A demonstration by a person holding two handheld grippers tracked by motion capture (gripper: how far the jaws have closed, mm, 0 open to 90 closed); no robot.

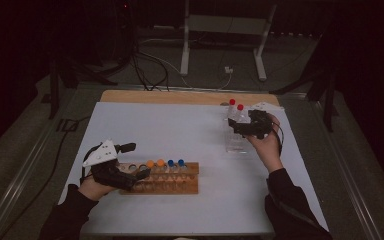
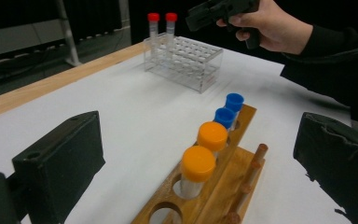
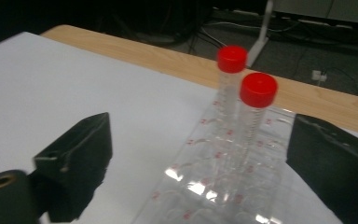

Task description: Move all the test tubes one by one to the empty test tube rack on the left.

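Note:
A wooden rack (image 1: 190, 187) near the front of the table holds two orange-capped tubes (image 2: 197, 163) and two blue-capped tubes (image 2: 230, 109) in a row. My left gripper (image 1: 136, 160) stands open at the rack's left end, its jaws wide on either side of the row (image 2: 205, 156) and touching nothing. At the back right, a clear plastic rack (image 1: 237, 145) carries two red-capped tubes (image 3: 258, 91). My right gripper (image 1: 237, 127) hovers over that rack, open (image 3: 205, 154), with the red-capped tubes ahead between its jaws and apart from them.
A white sheet (image 1: 180, 130) covers the table, with a strip of bare wood (image 1: 180, 96) at the far edge. Beyond it are a dark floor, cables and a white stand (image 1: 185, 45). The wooden rack has open holes at its left end (image 2: 165, 215).

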